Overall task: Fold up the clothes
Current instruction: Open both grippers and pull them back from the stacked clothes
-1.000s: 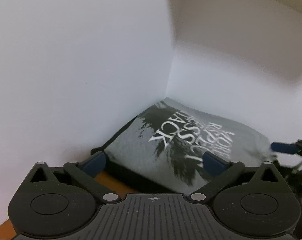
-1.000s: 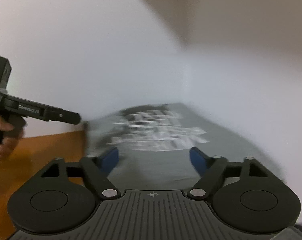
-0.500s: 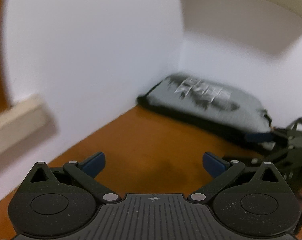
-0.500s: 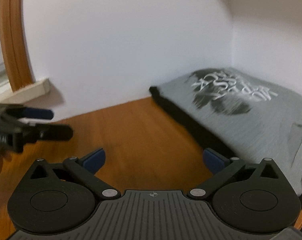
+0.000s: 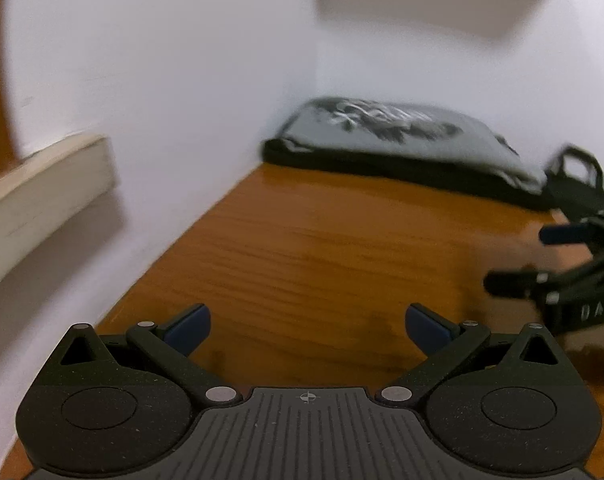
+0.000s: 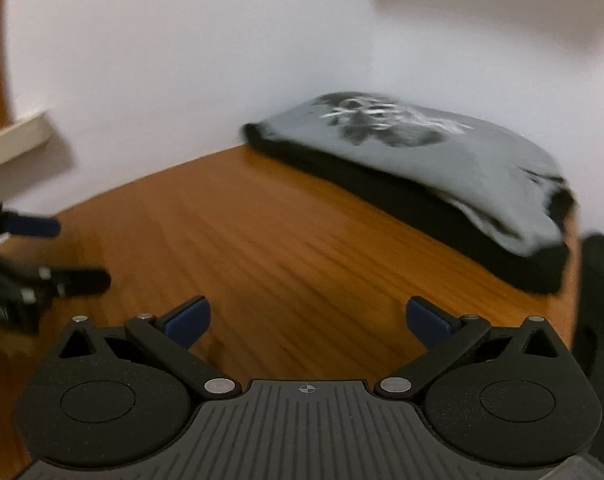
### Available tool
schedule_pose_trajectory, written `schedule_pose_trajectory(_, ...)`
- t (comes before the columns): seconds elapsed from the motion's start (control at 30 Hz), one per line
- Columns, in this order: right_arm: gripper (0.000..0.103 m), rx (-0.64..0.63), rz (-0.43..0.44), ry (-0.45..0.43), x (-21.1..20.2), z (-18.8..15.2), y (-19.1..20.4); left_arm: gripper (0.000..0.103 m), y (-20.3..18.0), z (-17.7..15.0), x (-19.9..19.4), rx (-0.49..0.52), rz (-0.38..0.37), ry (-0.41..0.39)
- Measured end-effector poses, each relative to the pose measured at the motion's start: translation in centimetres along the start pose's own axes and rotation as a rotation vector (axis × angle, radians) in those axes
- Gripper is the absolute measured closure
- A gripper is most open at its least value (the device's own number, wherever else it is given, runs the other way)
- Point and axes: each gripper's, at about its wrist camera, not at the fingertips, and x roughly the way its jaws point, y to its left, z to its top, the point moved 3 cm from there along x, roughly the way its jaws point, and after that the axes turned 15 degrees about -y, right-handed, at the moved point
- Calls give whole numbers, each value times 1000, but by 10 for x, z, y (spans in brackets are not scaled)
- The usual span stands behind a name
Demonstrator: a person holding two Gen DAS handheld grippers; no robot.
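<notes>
Folded grey shirt [image 6: 482,168] with dark printed graphic and pale lettering, lain flat atop folded black clothing [image 6: 442,216], tucked into the corner against white walls, on wood.

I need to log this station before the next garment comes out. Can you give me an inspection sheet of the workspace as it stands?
Surface: wooden table, bare in the middle.
Job's things: folded grey shirt with a dark print, lying on a black folded garment in the far corner against the walls.
Clutter: a dark object at the right edge, too blurred to identify.
Grippers: left hand-held gripper open, nothing between the pads; right hand-held gripper open, empty, its jaws having just opened wider.
Cables: nothing seen.
Surroundings: white walls; a pale ledge on the left.
</notes>
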Motion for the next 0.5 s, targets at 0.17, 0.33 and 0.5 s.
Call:
schedule_pose_trajectory(0.17,0,82,-126,28,-16,-10,4,0,-4,-3,7,51,-92,29)
schedule_pose_trajectory(0.33,0,148,-259,14,-39,-19,13,0,-12,-8,9,108,-131,43)
schedule_pose_trajectory(0.5,0,179,-403,18,-61,-30,26,0,-8,-9,10,77,-176,60)
